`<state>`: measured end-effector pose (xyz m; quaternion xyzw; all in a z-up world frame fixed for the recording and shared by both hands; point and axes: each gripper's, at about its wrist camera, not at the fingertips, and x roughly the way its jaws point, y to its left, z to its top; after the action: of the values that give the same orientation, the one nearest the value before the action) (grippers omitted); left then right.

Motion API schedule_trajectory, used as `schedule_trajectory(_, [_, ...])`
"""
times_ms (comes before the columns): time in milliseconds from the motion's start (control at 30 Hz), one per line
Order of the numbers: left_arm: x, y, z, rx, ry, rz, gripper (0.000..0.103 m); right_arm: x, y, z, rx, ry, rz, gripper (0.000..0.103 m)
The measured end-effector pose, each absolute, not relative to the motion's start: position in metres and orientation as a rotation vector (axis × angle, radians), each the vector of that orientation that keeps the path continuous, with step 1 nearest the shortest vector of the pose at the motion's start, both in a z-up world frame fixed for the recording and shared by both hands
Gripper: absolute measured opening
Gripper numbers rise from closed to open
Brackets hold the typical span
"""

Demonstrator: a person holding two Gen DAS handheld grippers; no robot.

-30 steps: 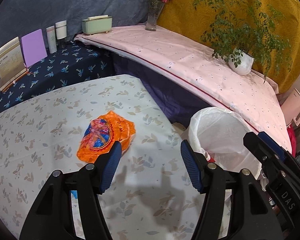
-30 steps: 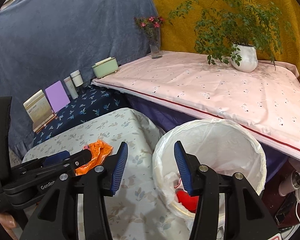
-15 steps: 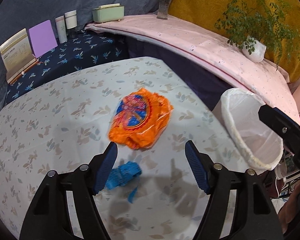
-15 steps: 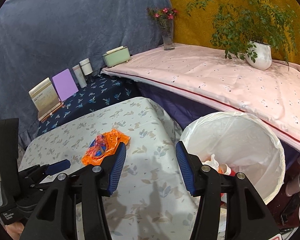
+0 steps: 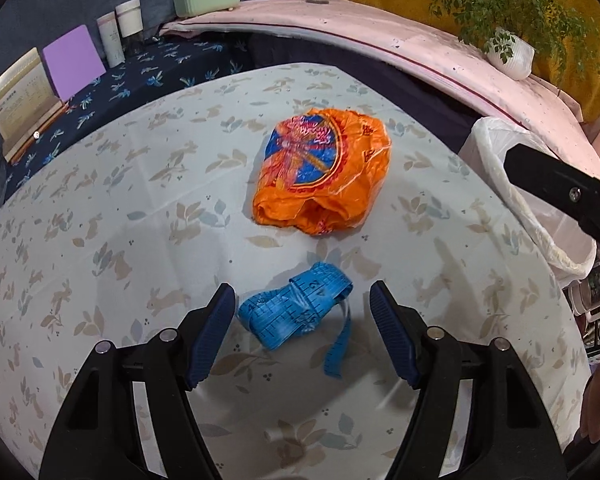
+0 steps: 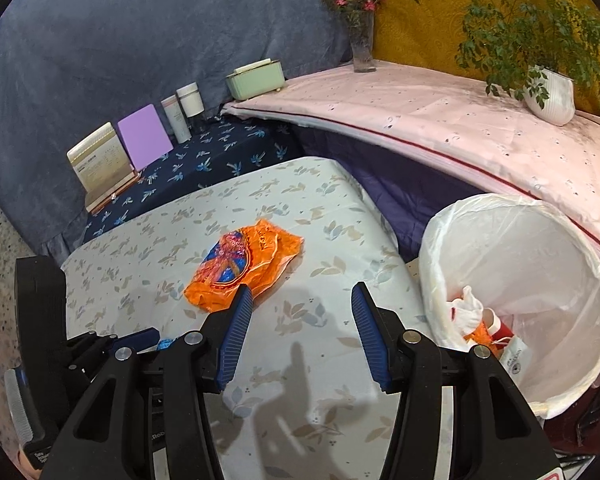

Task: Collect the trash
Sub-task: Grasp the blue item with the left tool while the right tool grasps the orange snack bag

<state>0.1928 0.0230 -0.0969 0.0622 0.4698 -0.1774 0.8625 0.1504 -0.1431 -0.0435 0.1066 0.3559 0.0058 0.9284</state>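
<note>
Blue rubber pads line the left gripper (image 5: 302, 312), whose jaws stand spread above a flowered tablecloth (image 5: 100, 240), bracketing a crumpled blue measuring tape (image 5: 296, 310) that lies on the cloth between them; the pads do not press on it, and the jaws have just been opening wider. Just beyond the tape, apart from it, rests an orange snack wrapper (image 5: 324, 176) with a blue and red print. The right gripper (image 6: 302, 332) hangs with its jaws apart and nothing between them, over bare cloth between the wrapper (image 6: 244, 268) and a bin lined with a white bag (image 6: 516, 248) that stands beside the table's edge. Inside the bin lie a crumpled white scrap and bits of orange and red rubbish (image 6: 484, 328). In the left wrist view the body of the right gripper crosses in front of the bin (image 5: 496, 152) at the right edge. Against the draped backdrop stand a purple card (image 6: 144, 136), two white jars (image 6: 184, 108), a pale green box (image 6: 256, 78), a vase of pink flowers (image 6: 360, 20) and a potted plant (image 6: 548, 96). A second ago the left gripper's view was filled by the wrapper alone, near its left pad; since then the tape has come into sight and now sits squarely between the pads, with the wrapper farther ahead. The right gripper's view has swung from the bin's mouth toward the table.
</note>
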Motion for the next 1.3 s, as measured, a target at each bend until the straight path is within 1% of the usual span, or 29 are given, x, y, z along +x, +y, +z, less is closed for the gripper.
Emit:
schedule_trajectory(67, [0.196, 0.025, -0.1, 0.116, 0.997, -0.376, 0.065, 0.154, -0.139, -0.047, 0.217, 0.739, 0.015, 0.051])
schedule_trajectory(100, [0.197, 0.026, -0.102, 0.111, 1.002, -0.377, 0.061, 0.156, -0.137, -0.049, 0.217, 0.745, 0.017, 0.051])
schedule_trajectory(300, [0.2, 0.029, -0.101, 0.095, 0.998, -0.376, 0.047, 0.167, -0.128, -0.057, 0.211, 0.767, 0.024, 0.051])
schedule_trajectory(600, [0.201, 0.052, -0.099, -0.024, 1.003, -0.279, 0.038, 0.187, -0.112, -0.066, 0.199, 0.791, 0.049, 0.051])
schedule_trajectory(833, [0.214, 0.075, -0.099, -0.121, 1.014, -0.195, 0.035, 0.205, -0.099, -0.08, 0.19, 0.823, 0.064, 0.051])
schedule_trajectory(1233, [0.238, 0.083, -0.101, -0.146, 1.015, -0.14, 0.035, 0.235, -0.1, -0.107, 0.226, 0.879, 0.043, 0.05])
schedule_trajectory(1300, [0.241, 0.082, -0.101, -0.142, 1.013, -0.139, 0.035, 0.237, -0.1, -0.109, 0.222, 0.875, 0.041, 0.048])
